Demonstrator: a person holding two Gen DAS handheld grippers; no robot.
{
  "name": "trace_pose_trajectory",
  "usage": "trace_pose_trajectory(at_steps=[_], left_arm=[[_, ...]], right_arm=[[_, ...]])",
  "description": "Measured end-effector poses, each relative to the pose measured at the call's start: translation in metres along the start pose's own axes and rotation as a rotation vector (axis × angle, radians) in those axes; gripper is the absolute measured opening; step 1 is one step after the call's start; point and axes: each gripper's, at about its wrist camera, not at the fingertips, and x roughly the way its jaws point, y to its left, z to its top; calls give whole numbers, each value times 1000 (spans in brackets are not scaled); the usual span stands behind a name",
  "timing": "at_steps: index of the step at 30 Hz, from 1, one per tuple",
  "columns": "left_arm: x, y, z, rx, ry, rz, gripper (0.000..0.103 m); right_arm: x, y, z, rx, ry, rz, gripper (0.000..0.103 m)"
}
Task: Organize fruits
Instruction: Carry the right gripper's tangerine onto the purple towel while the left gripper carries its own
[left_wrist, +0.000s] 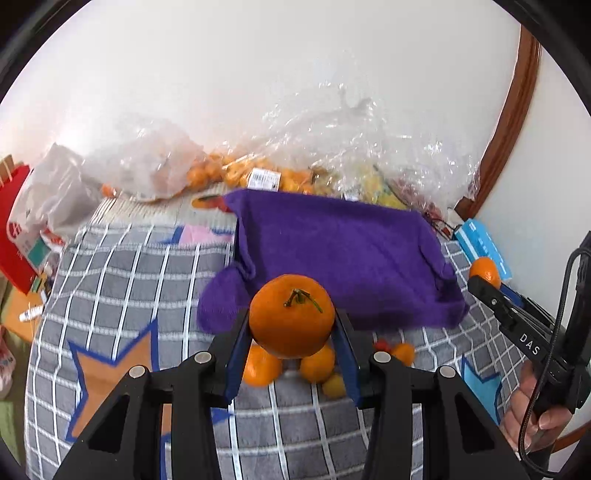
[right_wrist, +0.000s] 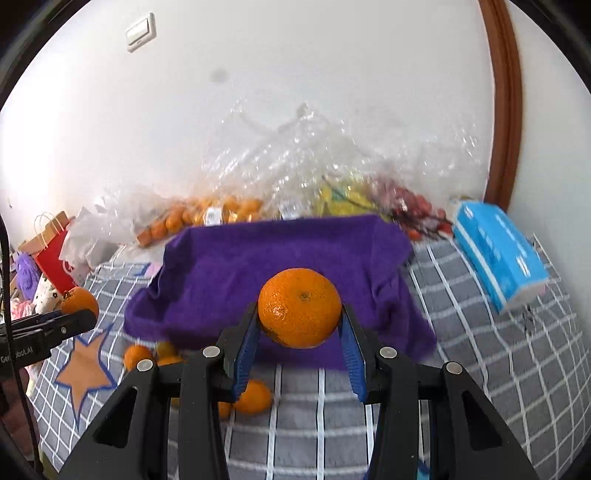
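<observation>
In the left wrist view my left gripper is shut on a stemmed orange, held above the checked blanket. My right gripper is shut on another orange, navel up. Both hang in front of a purple cloth draped over a box shape. Each gripper shows in the other's view: the right one with its orange, the left one with its orange. Loose oranges lie on the blanket beneath.
Clear plastic bags of small oranges, yellow fruit and red fruit lean on the white wall behind the cloth. A blue tissue pack lies at the right. A red paper bag stands off the left edge. A hand grips the right handle.
</observation>
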Motion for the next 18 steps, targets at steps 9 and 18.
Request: trace_pose_trajectory(at_steps=[9, 18], left_arm=[[33, -9, 41, 31, 1, -3, 41], [71, -9, 64, 16, 27, -2, 41]], right_arm=[[29, -4, 32, -43, 5, -49, 43], [72, -11, 41, -57, 64, -55, 43]])
